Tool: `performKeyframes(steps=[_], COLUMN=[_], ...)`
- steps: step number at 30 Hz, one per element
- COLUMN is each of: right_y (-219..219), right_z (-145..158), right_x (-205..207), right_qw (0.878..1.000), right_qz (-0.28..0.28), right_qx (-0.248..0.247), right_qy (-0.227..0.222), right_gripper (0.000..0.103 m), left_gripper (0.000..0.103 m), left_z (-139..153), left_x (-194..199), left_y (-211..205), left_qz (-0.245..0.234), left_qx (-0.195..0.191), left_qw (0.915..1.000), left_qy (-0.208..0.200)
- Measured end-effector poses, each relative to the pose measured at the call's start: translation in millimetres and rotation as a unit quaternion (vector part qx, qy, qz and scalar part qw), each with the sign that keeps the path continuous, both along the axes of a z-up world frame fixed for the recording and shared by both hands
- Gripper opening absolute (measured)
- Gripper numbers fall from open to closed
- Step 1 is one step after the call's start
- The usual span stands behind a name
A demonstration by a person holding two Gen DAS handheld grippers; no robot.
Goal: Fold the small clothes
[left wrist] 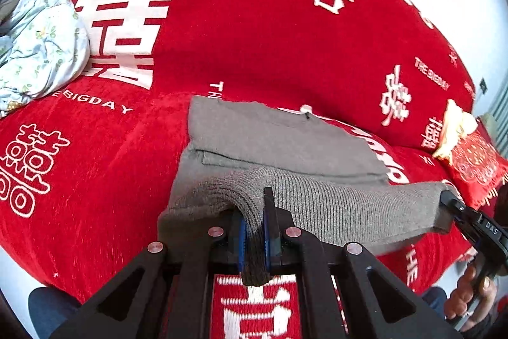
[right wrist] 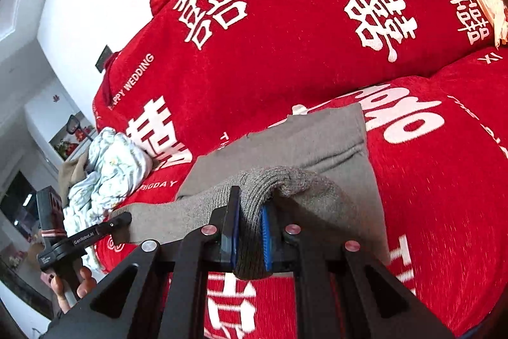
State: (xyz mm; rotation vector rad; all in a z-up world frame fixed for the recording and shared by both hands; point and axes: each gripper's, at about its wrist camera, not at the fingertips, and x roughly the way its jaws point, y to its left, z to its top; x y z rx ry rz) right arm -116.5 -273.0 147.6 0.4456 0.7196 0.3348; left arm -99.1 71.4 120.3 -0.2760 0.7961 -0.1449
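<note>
A grey knit garment [left wrist: 279,142] lies partly folded on the red bed cover [left wrist: 222,37]. My left gripper [left wrist: 254,231] is shut on its near left ribbed edge, lifted off the cover. My right gripper [right wrist: 250,231] is shut on the near right ribbed edge of the same garment [right wrist: 301,142]. The edge hangs stretched between the two grippers. The right gripper also shows at the right in the left wrist view [left wrist: 451,199], and the left gripper shows at the left in the right wrist view [right wrist: 122,220].
A crumpled pale floral garment [left wrist: 41,46] lies at the far left of the bed, also in the right wrist view [right wrist: 111,167]. A red embroidered pillow [left wrist: 476,164] and a cream item [left wrist: 454,123] sit at the right. White walls and furniture surround the bed.
</note>
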Motion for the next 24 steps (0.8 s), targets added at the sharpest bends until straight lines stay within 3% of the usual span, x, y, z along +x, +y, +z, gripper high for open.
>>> performKeyframes(steps=[14, 24], right_y=[-6, -1], right_z=[-10, -17], right_x=[57, 95], right_qw=[0.999, 0.997], right_qz=[-0.023, -0.025], right_qx=[-0.014, -0.036], right_qy=[0.03, 0.057], right_gripper=[0.012, 0.012], left_gripper=[0.009, 0.009], left_z=[-2, -16], left_x=[49, 89], left_y=[-12, -19], left_qz=[0.006, 0.02], left_qx=[0.006, 0.024], left_qw=[1.0, 0.9988], left_qy=[0.0, 0.037])
